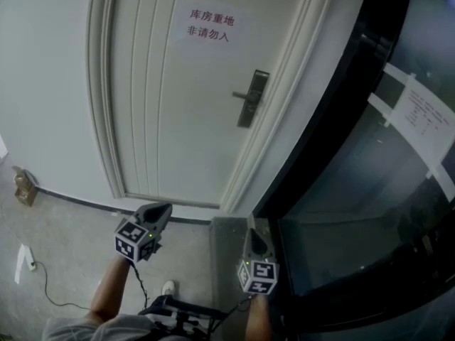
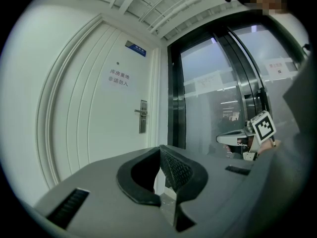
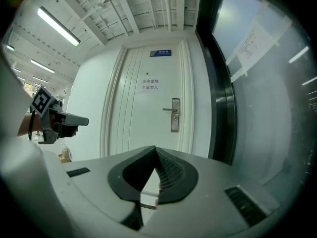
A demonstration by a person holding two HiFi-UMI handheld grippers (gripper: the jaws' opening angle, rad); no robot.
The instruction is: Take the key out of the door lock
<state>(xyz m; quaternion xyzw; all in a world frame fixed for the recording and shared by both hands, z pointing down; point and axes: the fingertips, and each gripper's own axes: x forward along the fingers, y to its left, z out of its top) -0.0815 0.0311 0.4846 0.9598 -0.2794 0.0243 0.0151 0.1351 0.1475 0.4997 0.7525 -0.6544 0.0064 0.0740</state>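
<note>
The white door (image 1: 178, 98) stands shut ahead, with a metal lock plate and lever handle (image 1: 252, 98) on its right side. The same lock plate (image 2: 142, 116) shows in the left gripper view, and the lock plate (image 3: 175, 115) in the right gripper view. A key is too small to make out in any view. My left gripper (image 1: 165, 208) hangs low, well short of the door, jaws shut and empty. My right gripper (image 1: 252, 234) is beside it to the right, also shut with nothing held.
A paper sign (image 1: 210, 25) is stuck on the upper door. A dark-framed glass wall (image 1: 370, 155) runs along the right. On the floor at left sit a small brown object (image 1: 25, 187) and a white plug with a cable (image 1: 25, 261). The person's shoe (image 1: 168, 287) shows below.
</note>
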